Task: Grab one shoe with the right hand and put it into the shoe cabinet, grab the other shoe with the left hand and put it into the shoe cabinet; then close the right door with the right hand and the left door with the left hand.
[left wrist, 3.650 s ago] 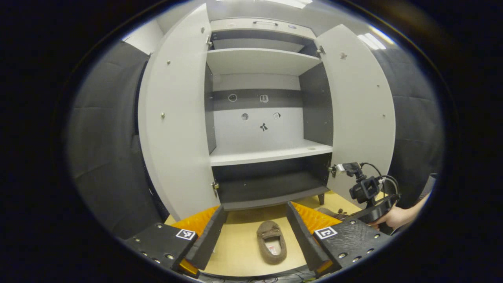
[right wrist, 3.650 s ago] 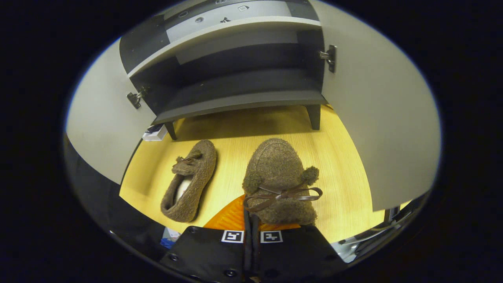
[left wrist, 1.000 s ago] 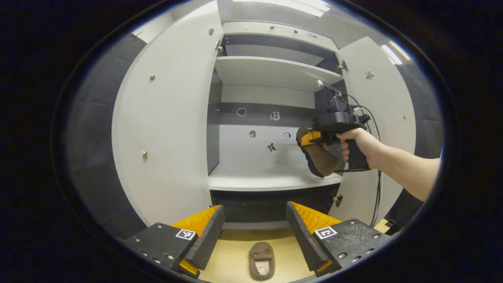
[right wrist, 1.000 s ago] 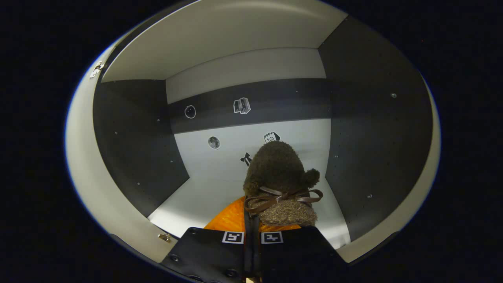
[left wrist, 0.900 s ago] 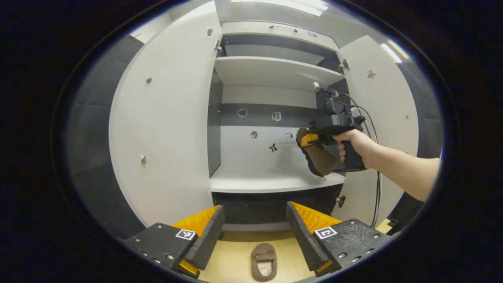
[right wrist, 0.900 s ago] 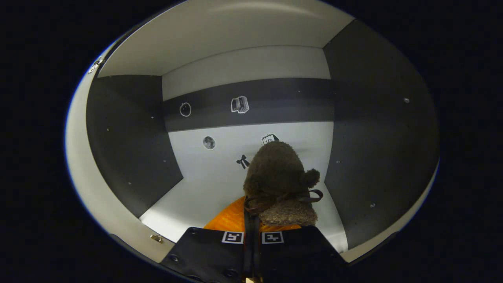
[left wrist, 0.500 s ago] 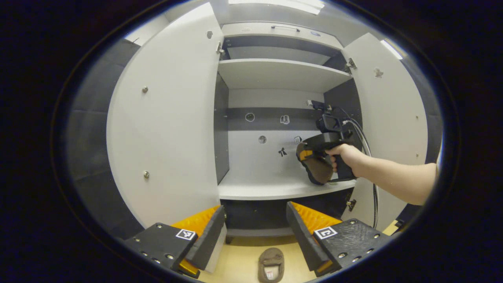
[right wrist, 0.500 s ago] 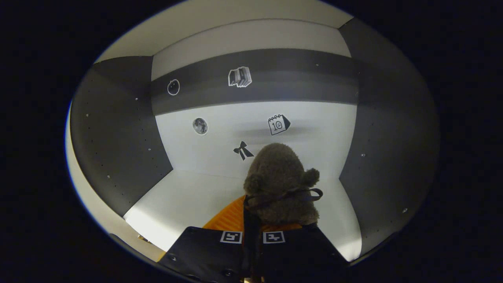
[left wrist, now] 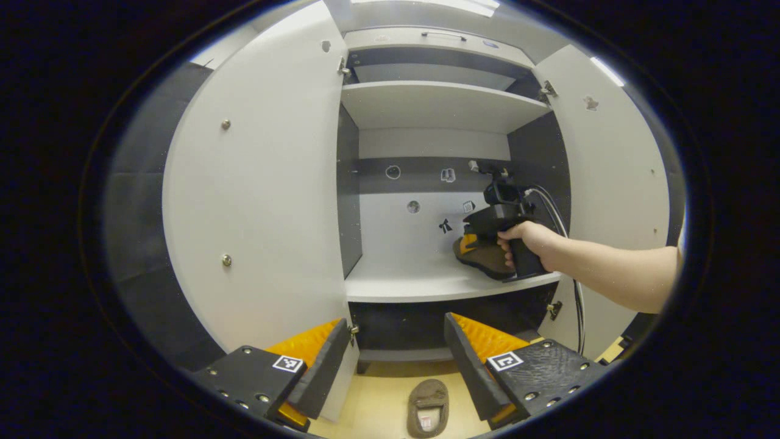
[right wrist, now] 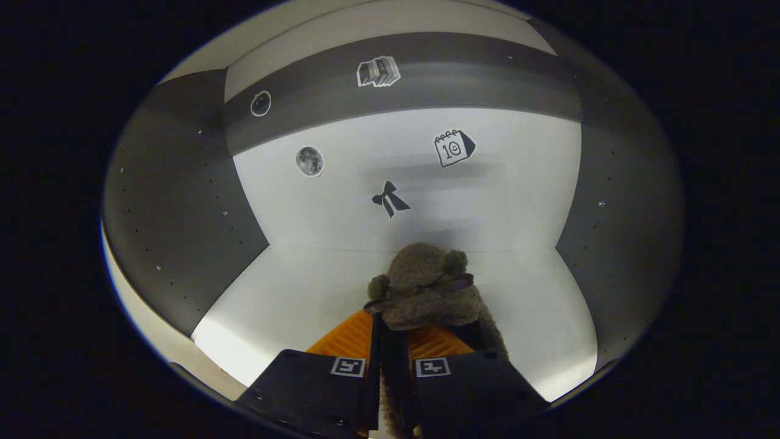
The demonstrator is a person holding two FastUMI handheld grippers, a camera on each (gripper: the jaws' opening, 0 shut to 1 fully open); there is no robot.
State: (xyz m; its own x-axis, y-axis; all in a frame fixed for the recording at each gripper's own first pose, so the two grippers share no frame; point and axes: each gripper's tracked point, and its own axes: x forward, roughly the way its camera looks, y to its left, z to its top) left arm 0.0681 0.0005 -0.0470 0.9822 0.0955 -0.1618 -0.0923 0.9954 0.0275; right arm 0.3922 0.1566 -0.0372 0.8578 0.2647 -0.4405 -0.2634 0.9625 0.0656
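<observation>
Fuzzy brown shoe [right wrist: 426, 292] with a thin ribbon bow lies on the shoe cabinet's [left wrist: 426, 103] smooth pale middle shelf, right gripper [right wrist: 393, 353] clamped on its heel. Left gripper [left wrist: 396, 360] gapes empty; below the cabinet, another shoe [left wrist: 428, 407] rests on yellow wood-grain floor [left wrist: 378, 414].

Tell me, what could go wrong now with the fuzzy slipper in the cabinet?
The right hand-held gripper holds the slipper low over the middle shelf, on its right side. Opened too soon, the slipper might tip or settle near the front edge. A slipper sticking out could block the right door from closing. The other slipper lies on the floor below the open left hand-held gripper; stepping on it is possible.
</observation>
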